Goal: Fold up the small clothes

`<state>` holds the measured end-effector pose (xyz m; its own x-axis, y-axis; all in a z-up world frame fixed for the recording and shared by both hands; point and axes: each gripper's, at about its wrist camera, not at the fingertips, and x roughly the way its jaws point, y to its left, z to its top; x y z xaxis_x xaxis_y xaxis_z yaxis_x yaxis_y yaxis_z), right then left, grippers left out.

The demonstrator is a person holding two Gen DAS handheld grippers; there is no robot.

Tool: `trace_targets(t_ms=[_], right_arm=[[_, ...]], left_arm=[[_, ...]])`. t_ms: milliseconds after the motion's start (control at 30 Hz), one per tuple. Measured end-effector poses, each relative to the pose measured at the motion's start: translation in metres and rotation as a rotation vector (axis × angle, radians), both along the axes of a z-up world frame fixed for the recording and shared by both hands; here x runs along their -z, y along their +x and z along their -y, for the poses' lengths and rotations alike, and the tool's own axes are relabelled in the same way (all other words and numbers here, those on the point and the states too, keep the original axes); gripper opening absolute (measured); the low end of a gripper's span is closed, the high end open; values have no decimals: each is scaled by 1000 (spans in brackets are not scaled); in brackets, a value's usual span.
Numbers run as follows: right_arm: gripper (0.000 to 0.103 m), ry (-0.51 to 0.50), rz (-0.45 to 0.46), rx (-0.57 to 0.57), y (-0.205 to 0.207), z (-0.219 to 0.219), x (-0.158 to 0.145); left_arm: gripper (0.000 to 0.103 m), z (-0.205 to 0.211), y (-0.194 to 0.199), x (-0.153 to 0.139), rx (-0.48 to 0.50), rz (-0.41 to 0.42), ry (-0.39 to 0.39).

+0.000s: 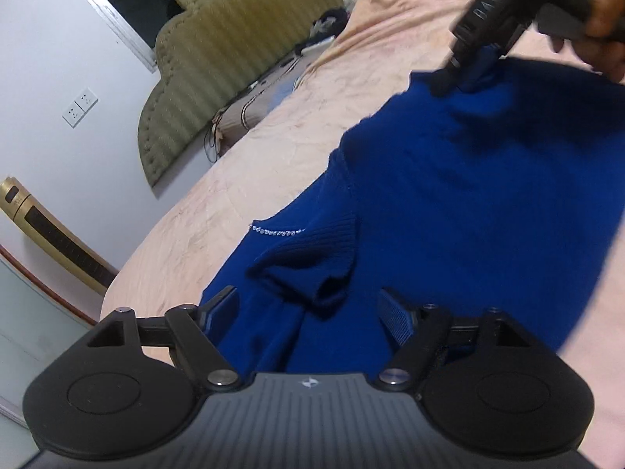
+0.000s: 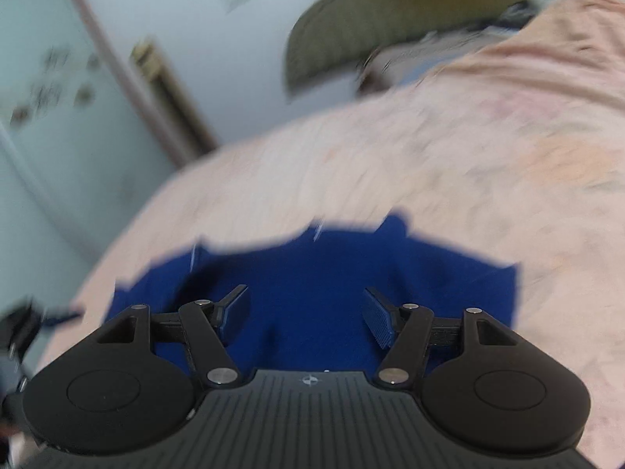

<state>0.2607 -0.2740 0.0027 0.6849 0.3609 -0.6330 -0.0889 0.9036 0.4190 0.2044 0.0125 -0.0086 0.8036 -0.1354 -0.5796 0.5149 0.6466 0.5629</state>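
Observation:
A dark blue knit garment with a row of small rhinestones lies spread on a peach bedsheet. My left gripper is open, its jaws wide apart just above a bunched ribbed fold of the garment. My right gripper shows in the left wrist view at the garment's far edge. In the right wrist view my right gripper is open and empty, hovering over the blue garment; that view is motion-blurred.
An olive padded headboard stands at the bed's far end against a white wall with sockets. Pillows and dark items lie by the headboard. A gold tower appliance stands left of the bed.

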Motion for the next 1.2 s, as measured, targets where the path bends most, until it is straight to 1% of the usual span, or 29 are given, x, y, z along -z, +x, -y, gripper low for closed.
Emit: trace_targets(t_ms=[33, 100, 200, 233, 300, 333, 400, 433, 500, 567, 600, 633, 667, 700, 733, 800, 867, 933, 1000, 1033, 1067, 1167, 1200], right_arm=[[68, -20, -16, -7, 5, -4, 6], [67, -63, -3, 28, 12, -3, 11], [67, -102, 25, 164, 15, 14, 7], [67, -124, 28, 215, 14, 18, 4], [71, -164, 54, 253, 8, 18, -4], [72, -176, 73, 238, 4, 15, -7], [74, -185, 110, 178, -5, 3, -13], [77, -184, 119, 140, -7, -3, -15], [81, -189, 119, 38, -8, -16, -15], [82, -233, 96, -22, -10, -27, -9], [82, -273, 83, -22, -10, -31, -5], [82, -322, 69, 2, -11, -33, -1], [82, -349, 63, 28, -15, -32, -1], [82, -343, 70, 38, -20, -31, -3], [82, -312, 81, 34, -27, -28, -6], [82, -254, 89, 25, -43, -23, -11], [83, -235, 98, 22, -62, -22, -14], [85, -249, 100, 27, -85, -23, -18], [86, -256, 93, 53, -105, -19, -18], [87, -252, 84, 69, -115, -17, -19], [87, -248, 71, 88, -124, -13, -17], [87, -225, 19, 140, -143, -4, -9], [85, -200, -1, 134, -146, -2, -4]], left_arm=[[80, 2, 10, 3, -25, -2, -6], [81, 2, 35, 8, -112, 11, -17], [81, -13, 76, 4, -308, 88, -27], [81, -22, 87, -1, -376, 107, -45], [80, -41, 101, -13, -511, 136, -97], [80, -53, 106, -22, -573, 141, -144], [80, -73, 104, -36, -628, 122, -259], [80, -81, 99, -41, -640, 103, -313], [80, -93, 83, -46, -630, 66, -381], [80, -100, 59, -45, -590, 26, -411], [80, -104, 47, -45, -563, 8, -421], [80, -108, 36, -44, -539, -4, -430], [80, -112, 23, -41, -516, -19, -442], [80, -117, 10, -39, -491, -43, -462], [80, -122, -1, -37, -464, -74, -487], [80, -132, -22, -30, -403, -163, -557], [80, -141, -35, -24, -354, -238, -593], [80, -144, -50, -18, -329, -252, -579], [80, -144, -61, -11, -311, -238, -552], [80, -145, -61, -7, -310, -238, -551], [80, -146, -62, -5, -312, -244, -562], [78, -151, -60, -1, -299, -262, -634], [72, -151, -60, 0, -286, -260, -644]])
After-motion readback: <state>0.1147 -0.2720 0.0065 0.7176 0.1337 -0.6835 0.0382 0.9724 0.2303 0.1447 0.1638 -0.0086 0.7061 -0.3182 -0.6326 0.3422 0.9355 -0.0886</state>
